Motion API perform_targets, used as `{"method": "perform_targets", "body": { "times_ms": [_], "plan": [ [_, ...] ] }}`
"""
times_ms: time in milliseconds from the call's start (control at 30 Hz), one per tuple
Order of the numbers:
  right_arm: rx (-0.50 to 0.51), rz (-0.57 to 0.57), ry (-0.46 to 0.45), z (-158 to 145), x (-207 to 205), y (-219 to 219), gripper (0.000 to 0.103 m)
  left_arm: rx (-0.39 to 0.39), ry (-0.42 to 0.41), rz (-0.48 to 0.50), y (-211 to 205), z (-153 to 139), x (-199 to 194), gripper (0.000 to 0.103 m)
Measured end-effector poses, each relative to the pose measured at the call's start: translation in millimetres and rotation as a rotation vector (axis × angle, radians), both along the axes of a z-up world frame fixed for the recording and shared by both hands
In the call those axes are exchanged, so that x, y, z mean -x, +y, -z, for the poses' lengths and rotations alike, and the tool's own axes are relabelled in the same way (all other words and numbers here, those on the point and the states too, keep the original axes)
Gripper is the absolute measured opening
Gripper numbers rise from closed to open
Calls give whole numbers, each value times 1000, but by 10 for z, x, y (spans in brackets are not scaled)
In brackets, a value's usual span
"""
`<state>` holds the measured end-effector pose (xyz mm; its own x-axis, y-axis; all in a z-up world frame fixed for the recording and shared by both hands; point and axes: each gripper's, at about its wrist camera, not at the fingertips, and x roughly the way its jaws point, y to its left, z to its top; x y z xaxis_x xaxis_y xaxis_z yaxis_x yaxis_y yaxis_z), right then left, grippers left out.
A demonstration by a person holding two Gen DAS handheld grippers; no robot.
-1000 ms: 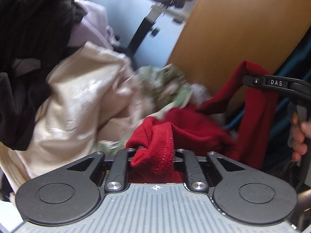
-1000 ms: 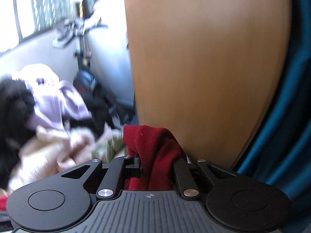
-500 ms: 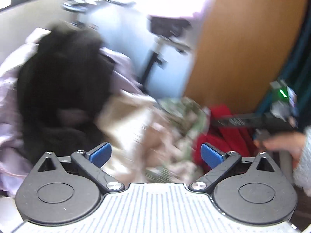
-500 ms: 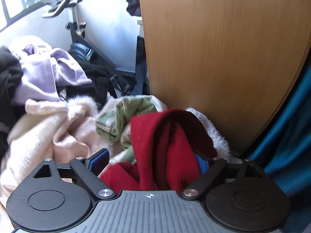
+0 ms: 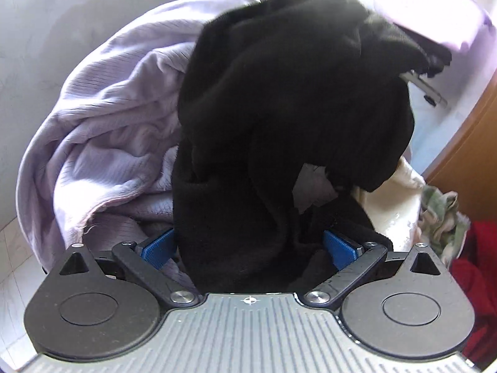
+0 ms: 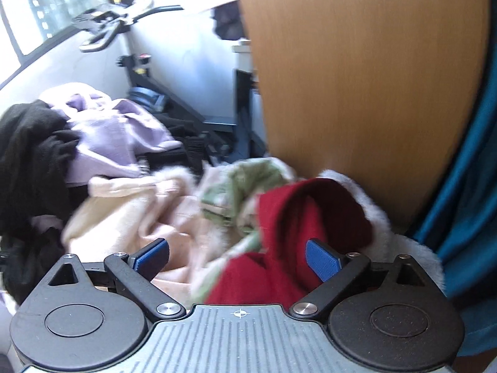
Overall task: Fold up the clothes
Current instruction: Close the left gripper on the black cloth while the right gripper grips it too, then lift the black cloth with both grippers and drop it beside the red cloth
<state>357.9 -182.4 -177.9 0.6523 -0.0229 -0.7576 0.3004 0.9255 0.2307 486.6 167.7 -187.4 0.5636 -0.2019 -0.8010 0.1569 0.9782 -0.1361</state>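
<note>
The clothes are seen as a loose, unfolded heap: a crumpled red knitted garment (image 6: 279, 248) lies at the heap's near right end, close against an upright brown wooden panel (image 6: 357, 77), with a rumpled green-and-cream patterned cloth (image 6: 236, 192) and a creased cream satin-like garment (image 6: 130, 217) just beside it, and a bunched black fleece garment (image 5: 279, 108) draped over a ribbed lilac knitted garment (image 5: 108, 118) at the far left end. A second ago the red garment was clamped in both claws and held up between them; half a second ago it had been let go by both, and it is now seen slumped back on the heap, not folded. The right claw (image 6: 237, 258) is held with its blue pads wide apart just above the red garment, nothing being gripped. The left claw (image 5: 248, 245) has been carried away from the red garment, across the heap, and is now pushed up against the black fleece, a hanging fold of which lies between its spread pads; they are not closed on it. From this it is judged that the red garment has been given up for the moment and that the black fleece is being taken up instead. What the heap rests on is hidden, so no surface can be named.
</note>
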Motion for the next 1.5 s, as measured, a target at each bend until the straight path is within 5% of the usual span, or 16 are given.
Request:
{"method": "perform_targets", "body": {
  "times_ms": [100,433,533,733,767,800,867,1133,1367,1500],
  "plan": [
    [37,-52,-5,-64,-96,202,93,62,-19,11,36,56,28,93],
    [12,-294,-166,-492,-1010,1144,97,259,-22,66,444,44,129,22],
    [44,-307,-234,-602,-1317,1402,102,326,-23,53,550,-12,214,20],
    [86,-291,-275,-634,-1803,1704,101,312,-56,103,517,-113,449,19],
    [77,-290,-280,-635,-1842,1725,86,321,-58,104,515,-122,482,19],
    [67,-317,-287,-633,-1859,1743,48,328,-61,106,503,-131,518,18],
    [85,-360,-266,-637,-1820,1772,7,337,-63,118,493,-180,564,18],
    [24,-314,-335,-803,-1000,1085,6,246,-45,204,123,-320,993,17],
    [-32,-94,-254,-599,-74,-25,6,189,51,398,-619,-372,1364,17],
    [32,-3,-195,-415,426,-478,6,141,72,505,-1094,-275,1521,17]
  ]
}}
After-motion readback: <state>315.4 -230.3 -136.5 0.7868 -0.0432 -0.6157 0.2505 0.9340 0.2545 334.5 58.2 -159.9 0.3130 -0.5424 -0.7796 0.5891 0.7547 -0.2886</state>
